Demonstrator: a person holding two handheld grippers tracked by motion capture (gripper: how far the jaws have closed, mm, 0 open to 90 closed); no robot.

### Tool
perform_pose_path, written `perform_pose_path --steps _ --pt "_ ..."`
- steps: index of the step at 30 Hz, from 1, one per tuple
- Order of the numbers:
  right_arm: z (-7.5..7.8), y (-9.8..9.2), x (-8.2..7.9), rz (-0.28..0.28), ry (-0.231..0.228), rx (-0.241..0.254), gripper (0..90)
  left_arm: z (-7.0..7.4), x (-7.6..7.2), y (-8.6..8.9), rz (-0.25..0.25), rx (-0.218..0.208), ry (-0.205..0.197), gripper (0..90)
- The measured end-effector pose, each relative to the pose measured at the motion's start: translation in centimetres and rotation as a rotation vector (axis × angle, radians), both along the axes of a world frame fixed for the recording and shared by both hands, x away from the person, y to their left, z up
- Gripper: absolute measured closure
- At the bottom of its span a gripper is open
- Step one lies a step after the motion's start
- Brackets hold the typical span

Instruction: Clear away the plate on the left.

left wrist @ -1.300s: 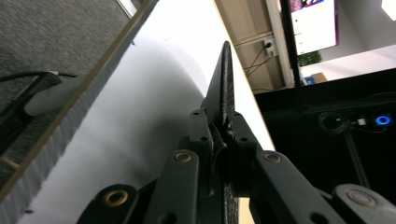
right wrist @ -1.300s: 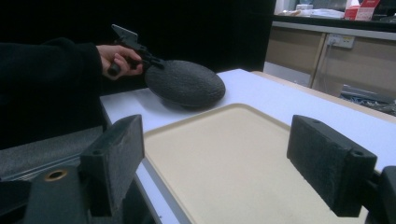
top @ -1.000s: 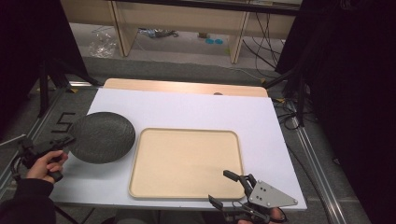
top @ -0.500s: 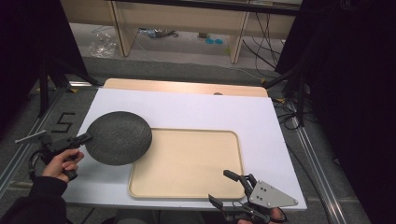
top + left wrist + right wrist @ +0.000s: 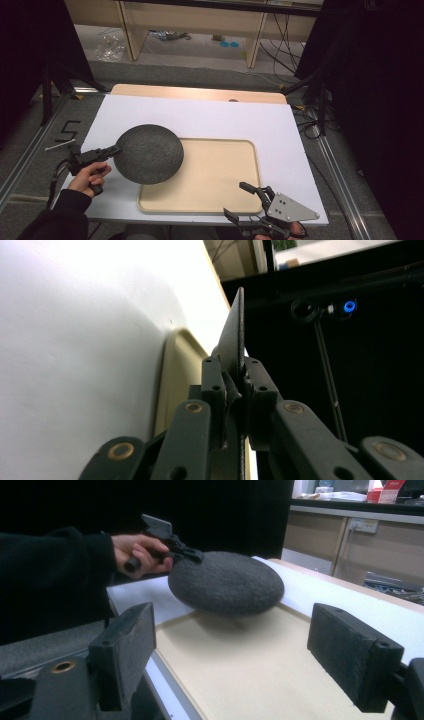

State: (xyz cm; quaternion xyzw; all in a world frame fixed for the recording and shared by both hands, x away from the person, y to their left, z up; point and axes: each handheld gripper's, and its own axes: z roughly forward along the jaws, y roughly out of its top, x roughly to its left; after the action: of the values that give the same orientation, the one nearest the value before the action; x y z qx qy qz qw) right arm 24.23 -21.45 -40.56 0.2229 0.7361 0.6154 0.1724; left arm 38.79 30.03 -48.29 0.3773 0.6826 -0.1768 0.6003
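Left tongs (image 5: 114,149) clamp round, speckled grey plate (image 5: 149,153).

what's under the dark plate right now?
The plate, clamped at its rim by the left gripper, hangs above the tray's left edge and white tabletop. The tray corner beneath is hidden from above.

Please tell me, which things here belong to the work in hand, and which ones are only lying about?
Belong to the work:
- dark grey speckled round plate
- left gripper, shut on its rim
- beige rectangular tray
- right gripper, open

Lying about:
- crumpled clear plastic bag on the floor
- blue caps
- black cables
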Motion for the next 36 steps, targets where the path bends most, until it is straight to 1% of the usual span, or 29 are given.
perform_pose_path --steps 1,2,3,4,5,6,7,9,10,11,12,13,14,16,18,19,20,21,22,23,24,25,26,28,31,32,34,35,36 --pt "0.0 0.0 0.1 -0.004 -0.015 -0.007 20.5 0.0 0.1 -0.4 -0.007 0.012 0.0 82.0" --pt "0.0 -0.1 0.0 -0.01 -0.012 -0.028 20.4 -0.1 0.1 -0.8 -0.008 -0.002 0.004 81.6" --pt "0.1 -0.1 -0.2 -0.001 0.007 -0.019 20.5 -0.1 0.2 -1.1 -0.02 -0.004 0.002 81.4" --pt "0.0 0.0 0.1 -0.004 -0.027 -0.004 20.6 -0.2 0.2 -1.4 -0.028 -0.002 0.003 81.4" --pt "0.0 0.0 0.1 -0.005 -0.027 -0.004 20.7 -0.1 0.2 -1.7 -0.024 -0.011 0.008 81.2" --pt "0.0 -0.1 0.0 -0.006 -0.015 -0.019 20.6 0.1 0.3 -1.9 -0.042 0.006 -0.004 81.0" --pt "0.0 -0.1 0.0 -0.012 -0.024 -0.016 20.6 0.1 0.3 -2.2 -0.04 0.007 -0.005 81.0" --pt "0.1 -0.2 0.0 -0.002 -0.003 -0.004 20.7 0.1 0.4 -2.7 -0.054 0.002 -0.006 80.7" --pt "0.1 -0.3 0.1 -0.008 -0.017 -0.009 20.7 -0.1 0.3 -3.1 -0.052 -0.013 0.008 80.6" --pt "0.1 -0.3 0.0 -0.016 -0.012 -0.017 20.7 -0.2 0.4 -3.4 -0.063 -0.015 0.01 80.5" --pt "0.1 -0.3 0.0 -0.017 -0.017 -0.019 20.6 -0.3 0.4 -3.7 -0.068 -0.011 0.029 80.5" --pt "0.1 -0.3 0.0 -0.012 -0.018 -0.014 20.7 -0.3 0.4 -4.1 -0.073 -0.013 0.026 80.5" --pt "0.1 -0.2 0.0 -0.01 -0.016 -0.005 20.8 -0.2 0.5 -4.4 -0.091 0.006 0.019 80.5" --pt "0.1 -0.3 0.0 -0.008 -0.007 -0.027 20.7 -0.2 0.6 -5.0 -0.093 0.011 0.021 79.9" --pt "0.0 -0.1 0.1 -0.006 -0.022 -0.001 20.7 -0.3 0.5 -5.4 -0.102 0.011 0.045 79.5" --pt "0.1 -0.2 -0.1 -0.005 0.0 -0.011 20.8 -0.5 0.5 -5.6 -0.114 0.015 0.048 79.5" --pt "0.1 -0.2 0.0 -0.002 -0.004 -0.017 20.8 -0.8 0.6 -5.7 -0.118 0.014 0.046 79.4" --pt "0.0 -0.1 0.1 -0.004 -0.025 0.001 20.7 -0.9 0.6 -6.0 -0.114 0.006 0.043 79.1" --pt "0.0 -0.1 0.1 -0.005 -0.025 0.002 20.7 -0.8 0.6 -6.2 -0.129 0.021 0.056 78.9" --pt "0.1 -0.1 -0.1 0.001 0.006 -0.011 20.7 -0.9 0.7 -6.4 -0.126 0.032 0.047 78.8" --pt "0.1 -0.2 0.0 0.007 0.0 -0.012 20.8 -1.0 0.7 -6.6 -0.13 0.024 0.036 78.7" --pt "0.0 0.0 0.0 0.004 0.004 0.008 20.7 -0.9 0.7 -6.8 -0.141 0.023 0.04 78.5" --pt "0.0 0.0 0.1 -0.001 -0.016 0.002 20.6 -0.8 0.7 -7.1 -0.138 0.017 0.047 78.4" --pt "0.0 0.0 0.1 0.0 -0.028 0.001 20.7 -1.3 0.8 -7.4 -0.162 0.014 0.029 77.9" --pt "0.0 0.0 0.0 -0.004 -0.019 -0.025 20.6 -1.8 0.9 -7.9 -0.172 0.008 0.043 78.4" --pt "0.1 -0.1 -0.1 0.0 -0.012 -0.024 20.6 -1.6 0.8 -8.1 -0.163 -0.007 0.061 78.3" --pt "0.0 0.0 0.0 -0.001 -0.022 -0.007 20.7 -1.9 0.8 -8.1 -0.18 0.004 0.037 78.2" --pt "0.0 0.0 0.1 0.0 -0.024 -0.009 20.7 -1.9 0.9 -8.3 -0.176 -0.002 0.04 78.2" --pt "0.0 0.0 -0.1 -0.002 0.005 -0.017 20.6 -2.0 0.9 -8.4 -0.176 -0.002 0.051 78.3"
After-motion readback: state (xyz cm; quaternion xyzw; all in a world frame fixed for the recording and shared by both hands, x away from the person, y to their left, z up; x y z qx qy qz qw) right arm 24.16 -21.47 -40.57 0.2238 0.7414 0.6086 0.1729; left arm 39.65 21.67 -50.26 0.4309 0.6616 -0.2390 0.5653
